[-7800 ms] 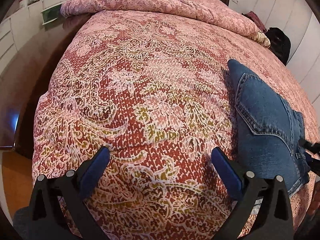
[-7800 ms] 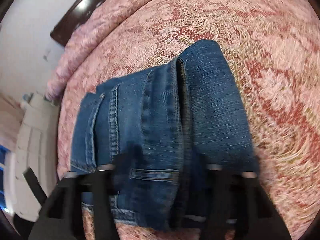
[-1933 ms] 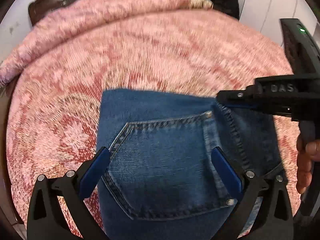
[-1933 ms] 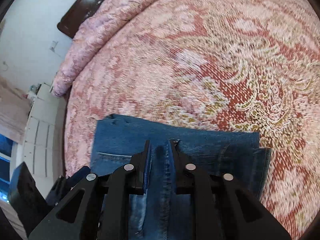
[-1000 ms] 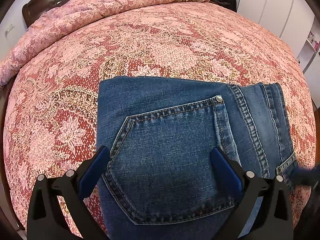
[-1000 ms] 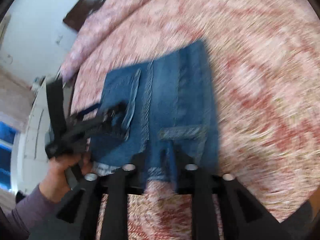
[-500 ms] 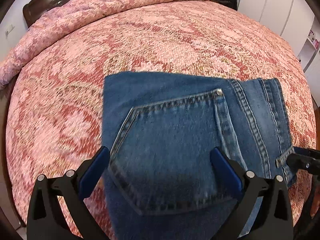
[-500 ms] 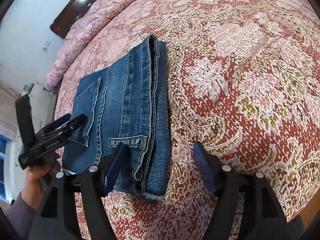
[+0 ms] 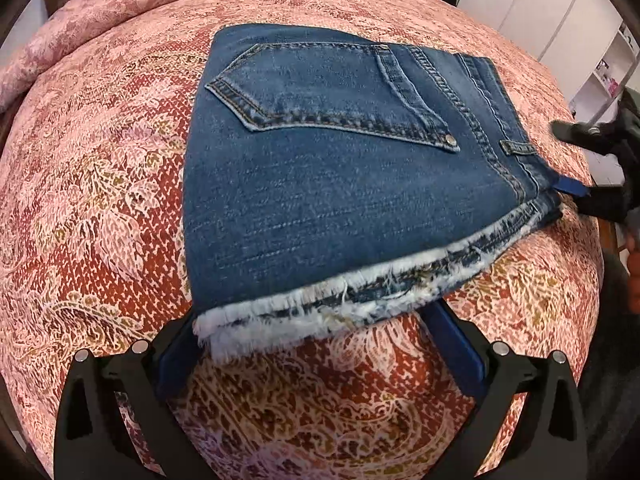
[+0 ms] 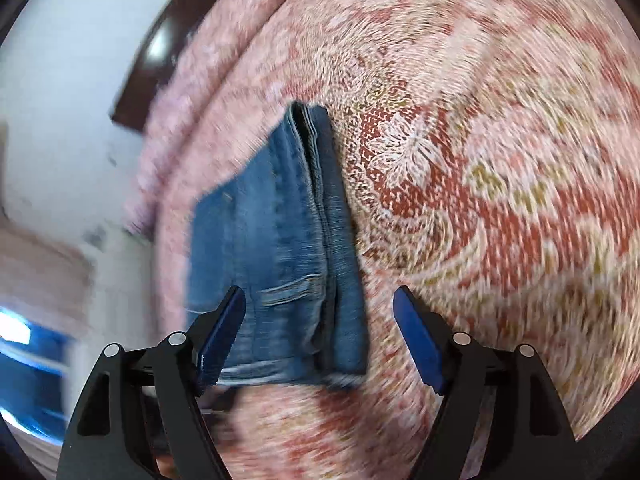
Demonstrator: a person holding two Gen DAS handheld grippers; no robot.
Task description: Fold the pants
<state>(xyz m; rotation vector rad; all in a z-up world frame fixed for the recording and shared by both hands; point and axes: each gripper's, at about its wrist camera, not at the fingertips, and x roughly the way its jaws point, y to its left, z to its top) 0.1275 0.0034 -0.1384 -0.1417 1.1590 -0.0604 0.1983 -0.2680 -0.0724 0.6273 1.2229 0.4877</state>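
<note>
Two hand-held grippers are standing wide at six o'clock of the folded jeans [image 9: 340,168] on the bed [image 9: 92,208], left hand-held gripper [image 9: 316,356] empty, right hand-held gripper [image 10: 320,336] opening, gripping nothing.

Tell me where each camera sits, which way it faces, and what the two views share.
Left wrist: on the left gripper, looking steeply down at the folded jeans on the bedspread; its open fingers straddle the frayed hem, and the right gripper shows at the jeans' right edge.
Right wrist: on the right gripper, angled down along the jeans toward the headboard, blurred; its jaws are opening around the jeans' near corner without pressing.
Shared: jeans, bedspread.
</note>
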